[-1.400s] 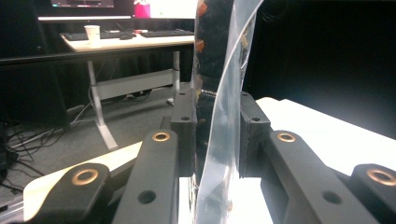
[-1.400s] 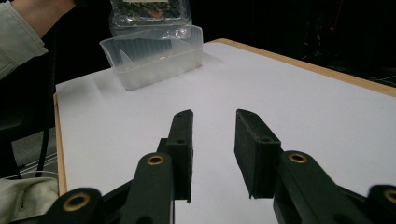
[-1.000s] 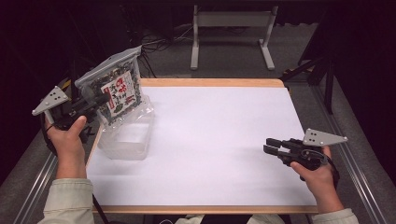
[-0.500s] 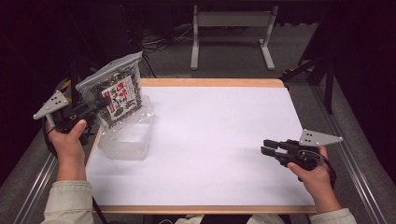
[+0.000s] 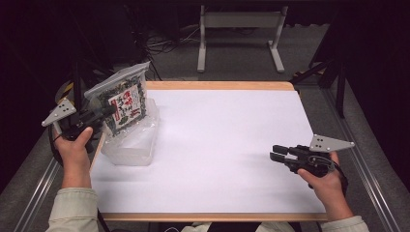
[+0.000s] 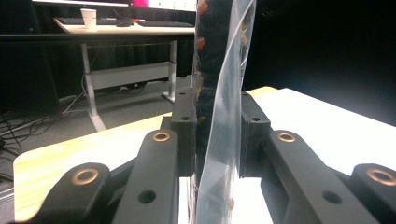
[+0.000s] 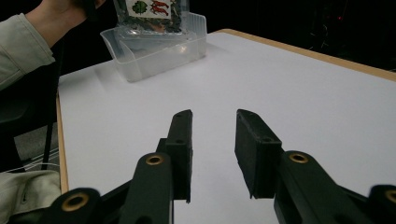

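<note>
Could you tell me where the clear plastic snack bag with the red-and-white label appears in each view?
High view: the snack bag is upper left, standing in the clear plastic bin.
Left gripper view: centre, edge-on between the jaws.
Right gripper view: top edge, above the bin.
Shared landmark: the white table.

Across mid frame in the high view, a white-topped table with a pale wooden rim [image 5: 217, 86]. Top centre, a grey metal desk frame [image 5: 239, 19]; beside it, dark floor cables [image 5: 164, 46]. Upper left of the left gripper view, a white paper cup [image 6: 88, 18] on a desk [image 6: 126, 29].
</note>
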Motion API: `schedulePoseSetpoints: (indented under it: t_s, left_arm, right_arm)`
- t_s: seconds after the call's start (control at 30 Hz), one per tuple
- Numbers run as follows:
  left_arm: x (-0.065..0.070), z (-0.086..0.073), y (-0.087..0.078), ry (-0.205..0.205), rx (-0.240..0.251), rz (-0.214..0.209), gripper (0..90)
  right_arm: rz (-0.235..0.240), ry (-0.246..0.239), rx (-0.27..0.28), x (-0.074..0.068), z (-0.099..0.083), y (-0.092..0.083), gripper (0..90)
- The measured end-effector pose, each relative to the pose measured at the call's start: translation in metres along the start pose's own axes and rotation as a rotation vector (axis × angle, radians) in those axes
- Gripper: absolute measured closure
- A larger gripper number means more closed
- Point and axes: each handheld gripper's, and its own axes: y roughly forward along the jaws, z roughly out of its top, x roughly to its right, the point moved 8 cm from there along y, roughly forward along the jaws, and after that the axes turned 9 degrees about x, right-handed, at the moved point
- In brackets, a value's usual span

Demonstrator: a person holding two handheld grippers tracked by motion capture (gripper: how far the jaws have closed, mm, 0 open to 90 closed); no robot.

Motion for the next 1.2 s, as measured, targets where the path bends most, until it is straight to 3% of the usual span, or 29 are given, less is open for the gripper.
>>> schedulePoseSetpoints:
  t_s: [0.2,0.4,0.53,0.9,1.2]
  left_arm:
    - [0.000,-0.006,0.001,0.003,0.007,-0.007,73.5]
    - [-0.002,-0.019,0.004,-0.021,-0.005,-0.012,73.5]
    - [-0.002,-0.023,0.004,-0.037,0.013,-0.017,73.4]
    - [-0.003,-0.028,0.003,-0.034,0.022,0.011,73.5]
    - [-0.005,-0.036,0.002,-0.057,0.034,0.021,73.5]
  right_arm:
    - [0.002,0.004,-0.005,-0.001,-0.001,0.002,67.5]
    - [0.004,0.005,-0.002,-0.001,-0.002,0.002,67.3]
    - [0.005,0.008,-0.001,0.000,-0.002,0.001,67.2]
    - [0.010,0.008,0.000,-0.001,-0.002,0.002,67.1]
    - [0.008,0.009,0.001,-0.001,-0.002,0.001,66.8]
